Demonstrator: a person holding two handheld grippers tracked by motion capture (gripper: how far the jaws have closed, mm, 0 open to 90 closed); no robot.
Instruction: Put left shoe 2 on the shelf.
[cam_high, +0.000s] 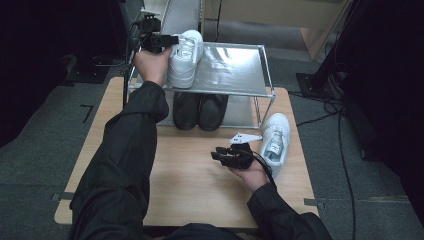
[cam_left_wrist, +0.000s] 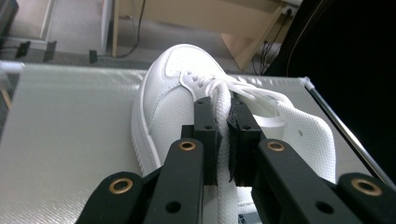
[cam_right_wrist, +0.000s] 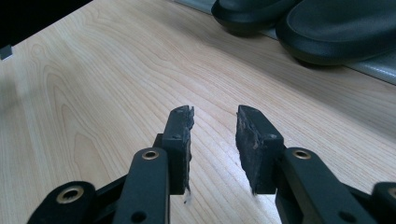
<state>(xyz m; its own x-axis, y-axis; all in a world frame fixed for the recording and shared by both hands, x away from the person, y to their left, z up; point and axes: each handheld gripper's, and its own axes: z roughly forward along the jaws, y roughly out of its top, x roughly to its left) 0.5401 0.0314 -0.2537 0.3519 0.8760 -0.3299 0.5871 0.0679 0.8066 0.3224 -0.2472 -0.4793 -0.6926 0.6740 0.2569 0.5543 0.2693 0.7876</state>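
- left gripper (cam_left_wrist: 224, 123) is clamped on the tongue of a white sneaker (cam_left_wrist: 173, 98), jaws pinched tight w/ the fabric squeezed between the pads, laces just past the tips
- that sneaker sits on the top shelf (cam_high: 235, 67) of a small metal shoe rack, at the far left corner, toe pointing away from the person; in the high view the sneaker (cam_high: 186, 57) is right beside the left hand (cam_high: 152, 62)
- the shelf surface is silvery mesh, bare to the right of the shoe
- lower tier of the rack has a pair of black shoes (cam_high: 200, 111), side by side, toes toward the near side
- right gripper (cam_right_wrist: 214, 140) has its jaws apart w/ nothing between them, just above the wooden table (cam_right_wrist: 93, 93), pointing roughly at the black shoes (cam_right_wrist: 303, 23)
- in the high view the right gripper (cam_high: 227, 155) is in the right hand near the mid-right of the table, palm up
- second white sneaker (cam_high: 275, 140) lies on the table just right of that gripper, beside the rack's right leg, not touched afaict
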